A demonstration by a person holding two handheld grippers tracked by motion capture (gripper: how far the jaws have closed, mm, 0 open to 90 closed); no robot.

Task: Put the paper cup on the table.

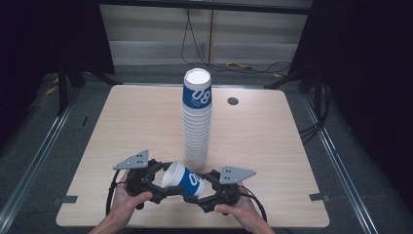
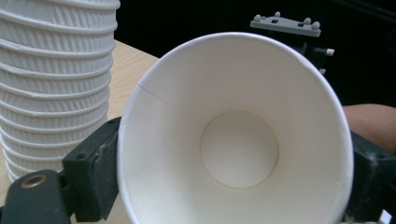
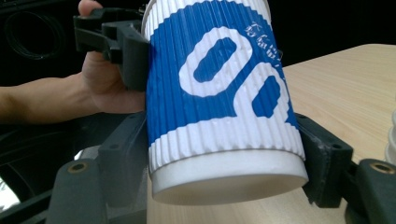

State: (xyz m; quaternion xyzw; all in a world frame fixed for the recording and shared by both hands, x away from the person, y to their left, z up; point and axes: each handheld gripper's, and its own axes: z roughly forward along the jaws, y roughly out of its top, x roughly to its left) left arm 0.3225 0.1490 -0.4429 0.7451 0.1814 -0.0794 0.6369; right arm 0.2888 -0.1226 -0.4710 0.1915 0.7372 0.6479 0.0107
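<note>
Blue-and-white paper cup [image 1: 182, 178] is lying sideways above the table [image 1: 122, 126] near its front edge, just before the tall cup stack [image 1: 197, 117]. Left claw [image 1: 157, 181] is pinching the cup at its rim end; right claw [image 1: 203, 191] is pinching its base end. Judgement: the cup is being passed between hands; one claw should be holding firm while the other is easing off, with light pressure so the wall is not crushed. Contact pads are lying hidden behind the cup in both gripper views; the stack's top is cut off in the left gripper view.
</note>
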